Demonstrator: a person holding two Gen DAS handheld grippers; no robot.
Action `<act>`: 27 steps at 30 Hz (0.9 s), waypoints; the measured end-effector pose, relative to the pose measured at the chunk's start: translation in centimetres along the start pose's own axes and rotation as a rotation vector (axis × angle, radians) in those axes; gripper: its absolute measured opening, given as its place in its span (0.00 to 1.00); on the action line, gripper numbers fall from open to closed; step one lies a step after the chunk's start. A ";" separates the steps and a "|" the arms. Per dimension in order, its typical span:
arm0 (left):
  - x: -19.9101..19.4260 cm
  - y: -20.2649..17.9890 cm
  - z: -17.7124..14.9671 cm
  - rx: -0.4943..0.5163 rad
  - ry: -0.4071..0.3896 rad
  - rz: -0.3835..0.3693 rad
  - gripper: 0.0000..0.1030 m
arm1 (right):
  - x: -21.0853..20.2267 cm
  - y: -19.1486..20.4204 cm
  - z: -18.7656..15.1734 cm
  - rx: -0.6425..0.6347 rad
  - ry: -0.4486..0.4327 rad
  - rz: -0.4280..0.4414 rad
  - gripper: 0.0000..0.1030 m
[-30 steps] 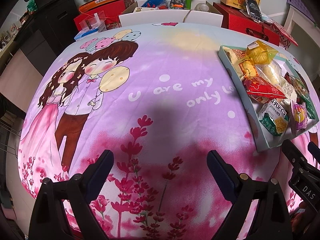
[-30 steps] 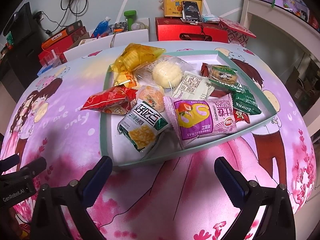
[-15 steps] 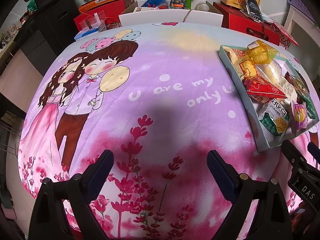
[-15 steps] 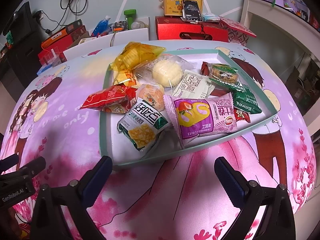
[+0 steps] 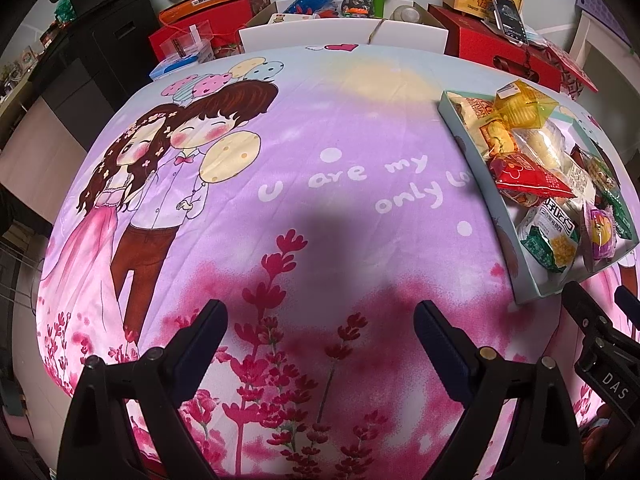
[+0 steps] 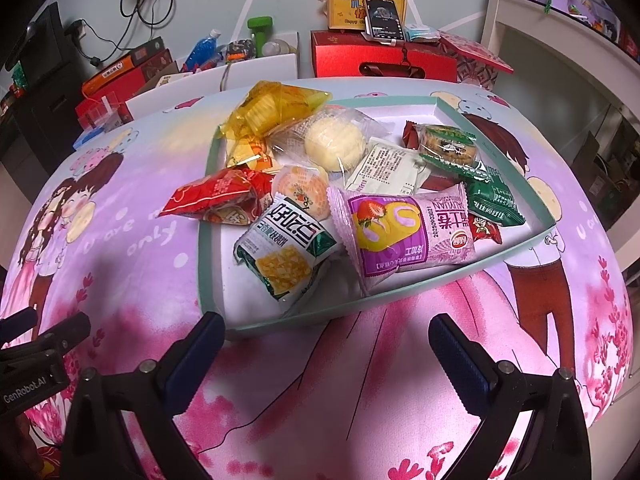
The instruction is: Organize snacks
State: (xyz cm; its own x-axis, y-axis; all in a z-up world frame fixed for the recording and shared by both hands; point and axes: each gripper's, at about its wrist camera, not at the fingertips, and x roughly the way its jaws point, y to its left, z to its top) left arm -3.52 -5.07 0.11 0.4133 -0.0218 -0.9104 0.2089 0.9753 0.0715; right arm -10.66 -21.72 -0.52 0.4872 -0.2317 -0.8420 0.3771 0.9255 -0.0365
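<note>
While the snacks (image 6: pixel 352 196) are lying heaped in the tray (image 6: pixel 404 294), I am holding left gripper (image 5: pixel 320 322) and right gripper (image 6: pixel 326 334) wide open, empty, so either sorting is pending or gathering is finished.

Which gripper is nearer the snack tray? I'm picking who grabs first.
Right. The right gripper hovers open just before the snack tray; the left gripper faces bare cloth, tray off to its right.

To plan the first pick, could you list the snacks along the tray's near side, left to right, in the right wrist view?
Red packet → green-and-white corn snack pack → purple strawberry cake pack → dark green packet.
</note>
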 end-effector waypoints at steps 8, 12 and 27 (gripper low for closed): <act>-0.1 0.1 -0.1 -0.002 -0.001 0.002 0.92 | 0.0 0.0 0.1 0.000 0.000 0.000 1.00; 0.0 0.0 -0.1 -0.001 -0.001 0.002 0.92 | 0.1 0.0 0.0 0.000 0.002 0.000 1.00; 0.0 0.1 -0.1 -0.005 -0.001 0.002 0.92 | 0.1 0.0 0.0 0.000 0.003 0.000 1.00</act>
State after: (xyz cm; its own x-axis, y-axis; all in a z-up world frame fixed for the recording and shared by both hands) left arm -3.59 -4.91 0.06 0.4145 -0.0202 -0.9098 0.2040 0.9764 0.0713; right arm -10.65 -21.75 -0.62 0.4846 -0.2309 -0.8437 0.3775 0.9253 -0.0364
